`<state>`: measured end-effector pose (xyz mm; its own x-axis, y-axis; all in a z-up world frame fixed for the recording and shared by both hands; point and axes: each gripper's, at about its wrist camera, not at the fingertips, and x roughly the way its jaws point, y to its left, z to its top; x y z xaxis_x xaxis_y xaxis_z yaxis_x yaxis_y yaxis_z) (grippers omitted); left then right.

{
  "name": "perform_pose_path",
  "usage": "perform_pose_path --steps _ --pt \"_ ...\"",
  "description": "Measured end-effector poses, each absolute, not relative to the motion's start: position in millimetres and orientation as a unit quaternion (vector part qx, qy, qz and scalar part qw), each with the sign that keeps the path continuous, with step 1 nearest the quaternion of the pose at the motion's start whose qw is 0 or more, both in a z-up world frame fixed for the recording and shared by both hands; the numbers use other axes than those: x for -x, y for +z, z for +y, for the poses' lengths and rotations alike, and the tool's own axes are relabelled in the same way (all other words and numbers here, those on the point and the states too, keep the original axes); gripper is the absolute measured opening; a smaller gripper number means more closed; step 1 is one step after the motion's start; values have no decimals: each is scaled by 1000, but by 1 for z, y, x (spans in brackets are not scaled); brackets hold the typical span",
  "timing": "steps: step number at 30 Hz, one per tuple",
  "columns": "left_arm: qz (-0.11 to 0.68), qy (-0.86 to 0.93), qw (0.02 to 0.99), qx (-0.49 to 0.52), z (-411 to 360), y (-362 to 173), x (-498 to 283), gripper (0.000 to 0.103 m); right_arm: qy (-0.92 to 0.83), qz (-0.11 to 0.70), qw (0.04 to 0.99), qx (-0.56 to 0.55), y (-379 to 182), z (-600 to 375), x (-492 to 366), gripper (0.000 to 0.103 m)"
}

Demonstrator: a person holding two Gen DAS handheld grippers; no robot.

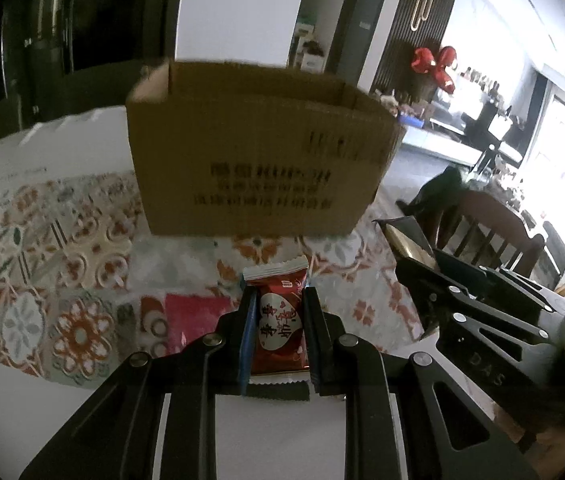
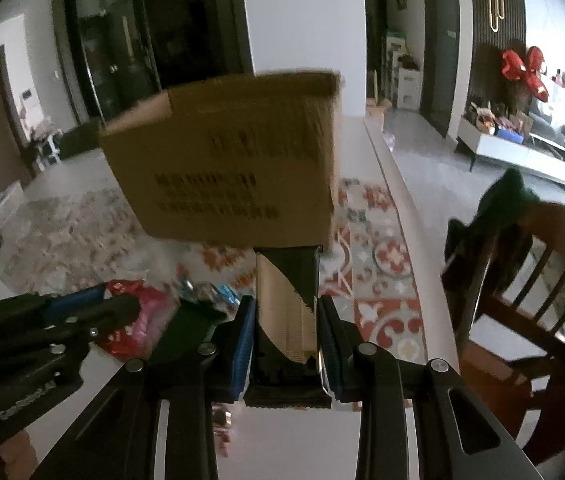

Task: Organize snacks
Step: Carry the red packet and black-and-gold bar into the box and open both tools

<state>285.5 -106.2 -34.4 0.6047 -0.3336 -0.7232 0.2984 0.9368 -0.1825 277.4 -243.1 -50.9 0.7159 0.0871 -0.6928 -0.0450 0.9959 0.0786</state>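
An open cardboard box (image 1: pixel 254 152) stands on the patterned tablecloth ahead of both grippers; it also shows in the right wrist view (image 2: pixel 226 160). My left gripper (image 1: pixel 278 300) is shut on a red snack packet (image 1: pixel 280 320) with white characters, held above the table short of the box. My right gripper (image 2: pixel 286 308) is shut on a black and gold snack packet (image 2: pixel 286 304), its tip close to the box's lower front. The right gripper with its packet shows in the left wrist view (image 1: pixel 406 240); the left gripper shows in the right wrist view (image 2: pixel 94 304).
A pink packet (image 1: pixel 194 320) lies on the cloth left of my left gripper. Several loose snacks (image 2: pixel 142 312) lie on the table at the left. A wooden chair (image 2: pixel 530 292) with dark cloth on it stands past the table's right edge.
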Motion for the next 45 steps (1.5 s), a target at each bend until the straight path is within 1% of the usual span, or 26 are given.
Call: perform_pose_path --steps 14,23,34,43,45 --pt "320 -182 930 8 -94 41 -308 22 61 298 952 -26 21 -228 -295 32" --pt "285 -179 942 -18 -96 69 -336 22 66 278 958 -21 45 -229 -320 32" --pt "283 -176 942 -30 -101 87 -382 22 74 280 957 -19 60 -229 -369 32" --pt "319 -178 930 -24 -104 74 -423 23 79 302 950 -19 49 -229 -408 32" --pt "326 -178 928 -21 -105 73 -428 25 77 307 948 -18 45 -230 -413 32"
